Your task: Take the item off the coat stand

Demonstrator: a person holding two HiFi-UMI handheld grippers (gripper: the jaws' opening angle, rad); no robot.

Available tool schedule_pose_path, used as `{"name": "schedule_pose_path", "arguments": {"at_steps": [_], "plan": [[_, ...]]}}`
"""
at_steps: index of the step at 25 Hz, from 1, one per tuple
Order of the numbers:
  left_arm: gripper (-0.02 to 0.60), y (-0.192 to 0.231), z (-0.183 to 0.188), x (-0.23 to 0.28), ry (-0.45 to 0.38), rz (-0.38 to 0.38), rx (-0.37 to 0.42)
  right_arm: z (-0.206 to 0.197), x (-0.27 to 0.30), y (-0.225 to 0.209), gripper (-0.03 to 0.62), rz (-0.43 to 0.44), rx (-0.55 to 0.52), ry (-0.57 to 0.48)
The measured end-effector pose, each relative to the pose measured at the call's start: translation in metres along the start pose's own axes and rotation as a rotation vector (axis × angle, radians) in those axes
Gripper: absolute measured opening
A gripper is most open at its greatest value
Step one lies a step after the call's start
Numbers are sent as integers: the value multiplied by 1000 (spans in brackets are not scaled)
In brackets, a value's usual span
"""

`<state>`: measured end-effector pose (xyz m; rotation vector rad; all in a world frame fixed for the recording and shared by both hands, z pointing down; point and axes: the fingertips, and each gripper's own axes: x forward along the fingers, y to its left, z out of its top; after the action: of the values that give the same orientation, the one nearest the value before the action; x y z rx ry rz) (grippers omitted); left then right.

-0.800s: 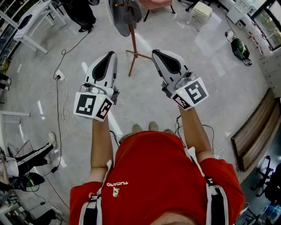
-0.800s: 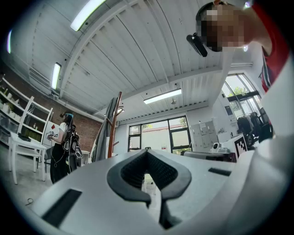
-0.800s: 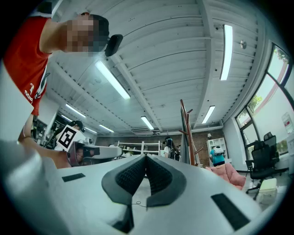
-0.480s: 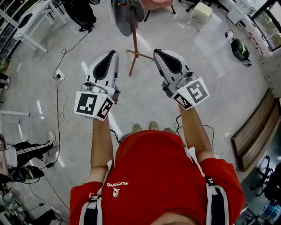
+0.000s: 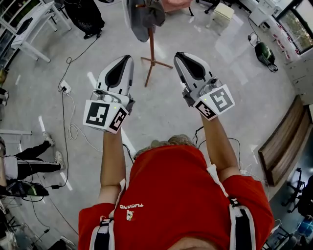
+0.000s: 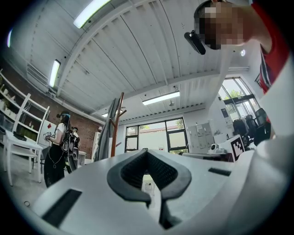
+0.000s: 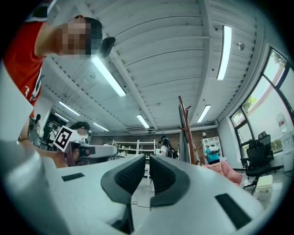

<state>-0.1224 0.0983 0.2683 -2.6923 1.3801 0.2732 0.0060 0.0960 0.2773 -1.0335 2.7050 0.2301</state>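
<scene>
A wooden coat stand (image 5: 151, 48) rises from the floor at the top of the head view, with a grey garment (image 5: 139, 17) hanging on it. Both grippers are held side by side short of it, pointing toward it. The left gripper (image 5: 126, 57) is to the left of the pole and the right gripper (image 5: 178, 54) to its right. Both are shut and hold nothing. The left gripper (image 6: 147, 152) sees the stand (image 6: 115, 128) and garment (image 6: 106, 135) ahead on the left. The right gripper (image 7: 147, 158) sees the stand (image 7: 190, 135) ahead on the right.
Cables (image 5: 68, 97) trail over the floor on the left. A white table (image 5: 34, 24) and a black backpack (image 5: 85, 14) stand at the back left. A wooden bench (image 5: 283, 146) lines the right. A seated person's legs (image 5: 29, 166) are at the far left. A pink seat (image 7: 227, 173) stands beyond the stand.
The stand has drifted slightly down and right in the head view as the person shifted their feet. Both grippers kept their pose and stayed shut.
</scene>
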Motion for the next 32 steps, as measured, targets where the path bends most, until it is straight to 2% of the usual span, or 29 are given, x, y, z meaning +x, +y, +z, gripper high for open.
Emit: {"name": "schedule_pose_path", "arguments": {"at_steps": [2,4,12,22,32], "plan": [[9,6,0,2,-2,-9,-2,-1,4,-3,50,-15,-4,9],[9,11,-1,6,-2,-12,-5,-3,8,-9,115,-24,-3,26],[9,39,-23,26,6,5,-10,-33,32,-37,184,-51,-16,79],[9,108,-52,115,45,54,6,-75,109,-129,224,-51,-47,118],[9,175,-94,220,44,142,9,-154,180,-236,253,-19,-77,232]]}}
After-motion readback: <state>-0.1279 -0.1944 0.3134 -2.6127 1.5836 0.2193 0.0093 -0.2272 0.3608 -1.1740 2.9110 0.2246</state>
